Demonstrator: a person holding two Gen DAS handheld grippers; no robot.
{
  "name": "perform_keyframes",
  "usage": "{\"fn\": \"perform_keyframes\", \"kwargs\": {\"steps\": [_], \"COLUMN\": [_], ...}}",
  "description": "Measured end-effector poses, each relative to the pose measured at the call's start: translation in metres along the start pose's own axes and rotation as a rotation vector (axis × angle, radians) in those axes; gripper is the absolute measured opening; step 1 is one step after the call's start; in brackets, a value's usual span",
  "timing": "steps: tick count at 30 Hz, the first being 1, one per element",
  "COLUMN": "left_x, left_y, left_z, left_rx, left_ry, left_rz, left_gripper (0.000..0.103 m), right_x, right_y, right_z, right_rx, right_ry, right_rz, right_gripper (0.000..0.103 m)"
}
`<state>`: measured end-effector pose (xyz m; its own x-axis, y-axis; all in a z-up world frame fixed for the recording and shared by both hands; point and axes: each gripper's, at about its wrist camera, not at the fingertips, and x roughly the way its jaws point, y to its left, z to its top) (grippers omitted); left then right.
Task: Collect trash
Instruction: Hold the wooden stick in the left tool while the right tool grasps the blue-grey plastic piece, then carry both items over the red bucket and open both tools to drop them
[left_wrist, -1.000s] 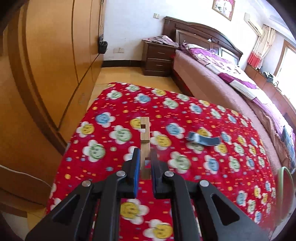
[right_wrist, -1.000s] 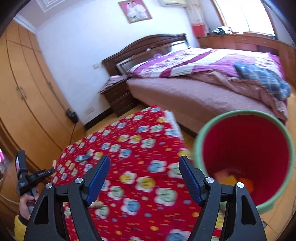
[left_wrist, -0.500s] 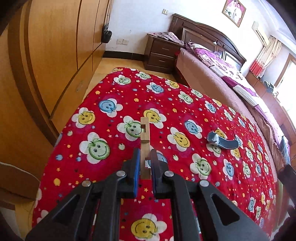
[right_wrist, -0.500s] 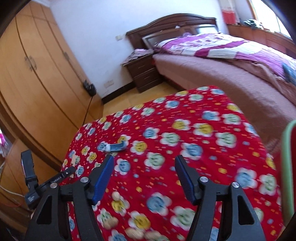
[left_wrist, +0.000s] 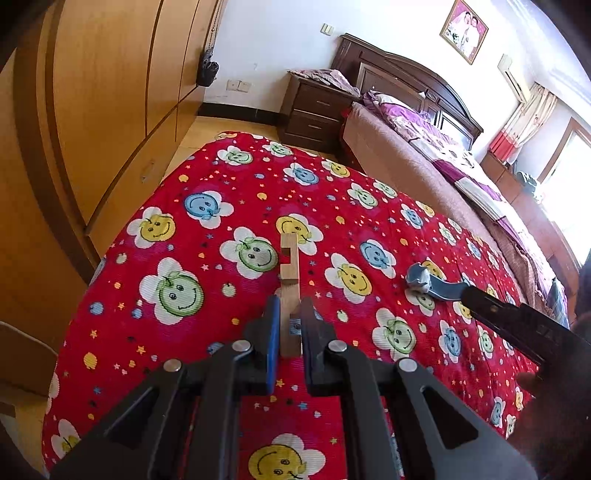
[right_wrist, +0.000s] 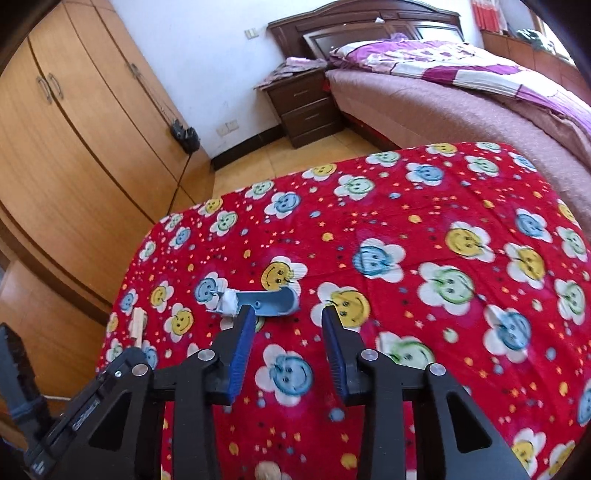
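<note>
My left gripper is shut on a notched wooden block, which sticks out ahead of the pads low over the red flowered cloth. Whether its far end touches the cloth I cannot tell. A blue-grey plastic piece with a white wad at one end lies on the cloth to the right. In the right wrist view that plastic piece sits just past the tips of my right gripper. Its jaws are closing, and the pads do not press on anything. The wooden block shows at the left.
A wooden wardrobe runs along the left of the cloth-covered surface. A bed stands to the right and a dark nightstand at the back. A person's hand holds the right gripper at the lower right.
The right gripper has swung left, away from the green bin with the red inside, to the blue-grey piece, and its jaws have narrowed. The left gripper has sunk a little with the wooden block.
</note>
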<state>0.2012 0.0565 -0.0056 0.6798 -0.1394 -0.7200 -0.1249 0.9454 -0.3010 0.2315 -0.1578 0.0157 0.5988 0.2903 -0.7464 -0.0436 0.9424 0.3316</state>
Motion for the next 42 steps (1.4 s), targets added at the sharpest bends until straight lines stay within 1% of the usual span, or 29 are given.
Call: {"fn": "perform_keyframes", "kwargs": {"steps": [1, 4, 6, 7, 8, 11, 15, 20, 26, 31, 35, 42], "left_x": [0.000, 0.000, 0.001, 0.001, 0.001, 0.001, 0.000, -0.007, -0.013, -0.016, -0.028, -0.065], "left_y": [0.000, -0.001, -0.004, -0.005, -0.006, -0.009, -0.009, -0.010, -0.015, -0.027, -0.038, -0.064], "left_z": [0.000, -0.002, -0.003, -0.003, -0.003, -0.004, -0.004, -0.005, -0.007, -0.011, -0.011, -0.017], "left_rx": [-0.001, 0.005, 0.013, 0.016, 0.020, 0.027, 0.027, 0.035, 0.060, 0.097, 0.137, 0.195], "left_ry": [0.001, 0.001, 0.005, 0.005, 0.005, 0.004, -0.003, -0.033, -0.055, -0.071, -0.090, -0.104], "left_rz": [0.000, -0.003, -0.011, -0.015, -0.017, -0.023, -0.033, -0.041, -0.047, -0.059, -0.059, -0.097], "left_gripper": [0.009, 0.009, 0.009, 0.009, 0.009, 0.009, 0.009, 0.009, 0.009, 0.009, 0.009, 0.009], "right_x": [0.003, 0.011, 0.016, 0.018, 0.019, 0.016, -0.004, -0.051, -0.107, -0.153, -0.180, -0.227], "right_y": [0.001, 0.005, 0.006, 0.006, 0.006, 0.006, 0.010, 0.009, -0.009, -0.032, -0.049, -0.088], "right_z": [0.001, 0.001, -0.001, -0.001, 0.000, 0.001, -0.001, -0.015, -0.037, -0.060, -0.072, -0.104], "right_rx": [-0.005, -0.022, -0.031, -0.031, -0.032, -0.039, -0.052, -0.064, -0.022, 0.028, 0.051, 0.130], "right_ry": [0.004, 0.020, 0.031, 0.033, 0.032, 0.017, -0.035, -0.124, -0.219, -0.292, -0.324, -0.388], "right_rz": [-0.001, -0.018, -0.020, -0.019, -0.020, -0.008, -0.007, -0.003, -0.015, -0.056, -0.097, -0.155], "right_gripper": [0.036, 0.028, 0.018, 0.016, 0.012, 0.009, 0.005, 0.003, 0.003, 0.003, 0.003, 0.003]}}
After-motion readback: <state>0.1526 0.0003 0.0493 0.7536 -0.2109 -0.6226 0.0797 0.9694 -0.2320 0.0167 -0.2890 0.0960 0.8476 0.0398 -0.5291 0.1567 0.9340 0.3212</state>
